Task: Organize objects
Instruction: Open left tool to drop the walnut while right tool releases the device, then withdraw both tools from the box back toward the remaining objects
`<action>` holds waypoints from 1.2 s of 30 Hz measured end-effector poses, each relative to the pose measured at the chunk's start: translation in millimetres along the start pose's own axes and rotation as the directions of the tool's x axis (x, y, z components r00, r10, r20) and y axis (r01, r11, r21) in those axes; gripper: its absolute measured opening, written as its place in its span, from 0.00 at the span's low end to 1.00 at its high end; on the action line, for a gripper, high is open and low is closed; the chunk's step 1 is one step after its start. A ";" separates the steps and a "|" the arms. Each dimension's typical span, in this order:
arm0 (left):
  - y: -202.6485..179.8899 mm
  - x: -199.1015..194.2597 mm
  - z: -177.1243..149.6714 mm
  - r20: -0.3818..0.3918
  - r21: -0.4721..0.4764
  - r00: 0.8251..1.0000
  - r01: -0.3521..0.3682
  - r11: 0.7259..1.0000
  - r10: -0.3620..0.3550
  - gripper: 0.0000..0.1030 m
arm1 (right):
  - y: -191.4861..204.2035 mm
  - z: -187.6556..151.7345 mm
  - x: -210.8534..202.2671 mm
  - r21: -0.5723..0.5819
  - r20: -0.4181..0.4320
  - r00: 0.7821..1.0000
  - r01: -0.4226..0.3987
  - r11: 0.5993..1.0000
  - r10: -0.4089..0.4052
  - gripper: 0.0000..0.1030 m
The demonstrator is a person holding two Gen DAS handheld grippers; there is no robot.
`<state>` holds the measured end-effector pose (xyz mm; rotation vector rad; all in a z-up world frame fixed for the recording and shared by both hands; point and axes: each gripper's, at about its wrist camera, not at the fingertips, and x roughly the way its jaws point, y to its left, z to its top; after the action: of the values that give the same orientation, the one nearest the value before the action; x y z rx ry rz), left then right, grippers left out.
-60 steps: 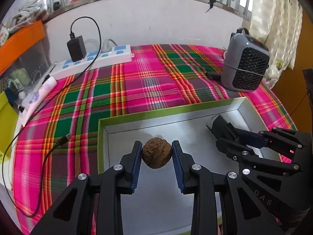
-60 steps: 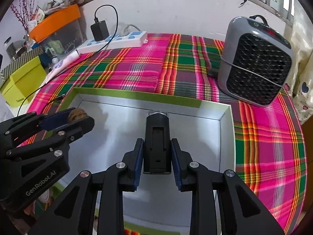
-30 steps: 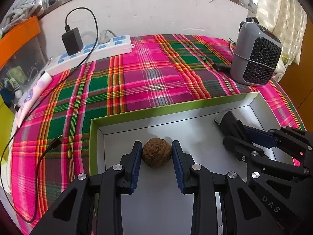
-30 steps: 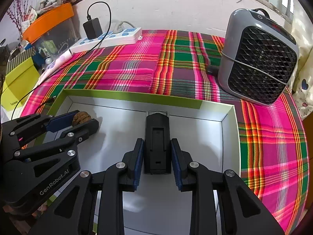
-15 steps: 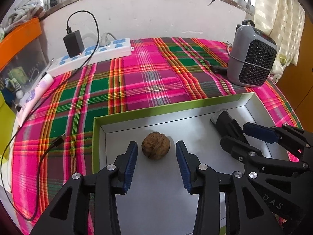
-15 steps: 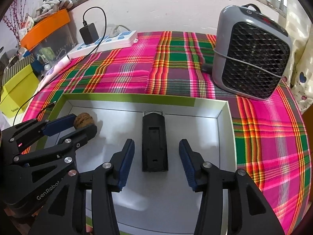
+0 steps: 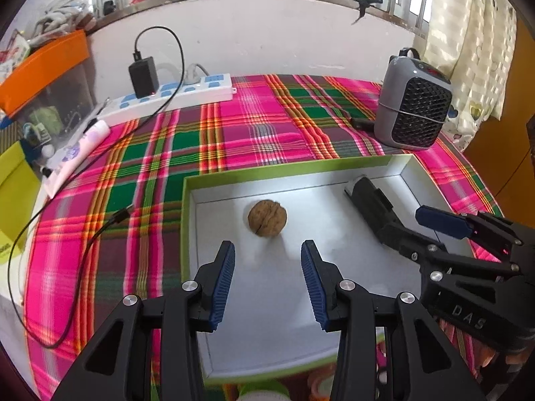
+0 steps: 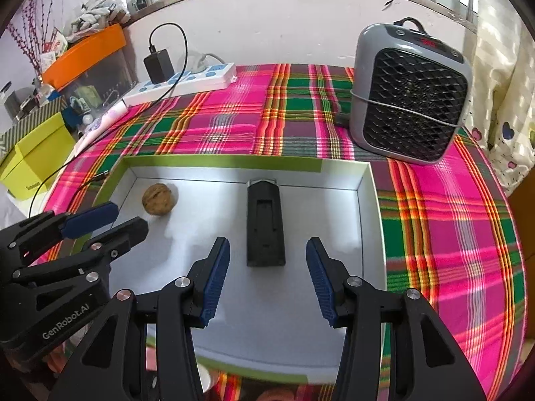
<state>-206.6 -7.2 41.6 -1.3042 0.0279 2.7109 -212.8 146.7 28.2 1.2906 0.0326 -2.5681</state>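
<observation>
Plaid cloth covers the surface [image 8: 434, 220], where a shallow tray [image 8: 367, 200] holds a walnut [image 7: 267, 218] at its left and a black device [image 8: 265, 224] lying flat at its middle. Left gripper [image 7: 267, 267] and right gripper [image 8: 267, 264] both hang wide open, holding nothing. Judged best: lift each straight back and up, clear of the tray rim, without nudging the walnut, which would roll easily.

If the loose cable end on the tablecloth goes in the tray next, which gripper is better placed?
Left, probably. The left gripper is open and empty on the tray's left side, and the cable end lies just outside that wall. The right gripper, also open, sits behind the black device, farther off.
</observation>
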 end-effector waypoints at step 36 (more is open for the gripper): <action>21.2 -79.8 -93.0 0.113 -0.067 0.992 0.056 0.996 -0.049 0.42 | 6.0 -79.1 -81.3 -0.047 0.156 0.988 0.024 0.999 -0.017 0.48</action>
<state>-87.8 -43.9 44.7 -1.1517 -0.1127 2.7579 -102.9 170.2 45.4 1.0754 0.0780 -2.6599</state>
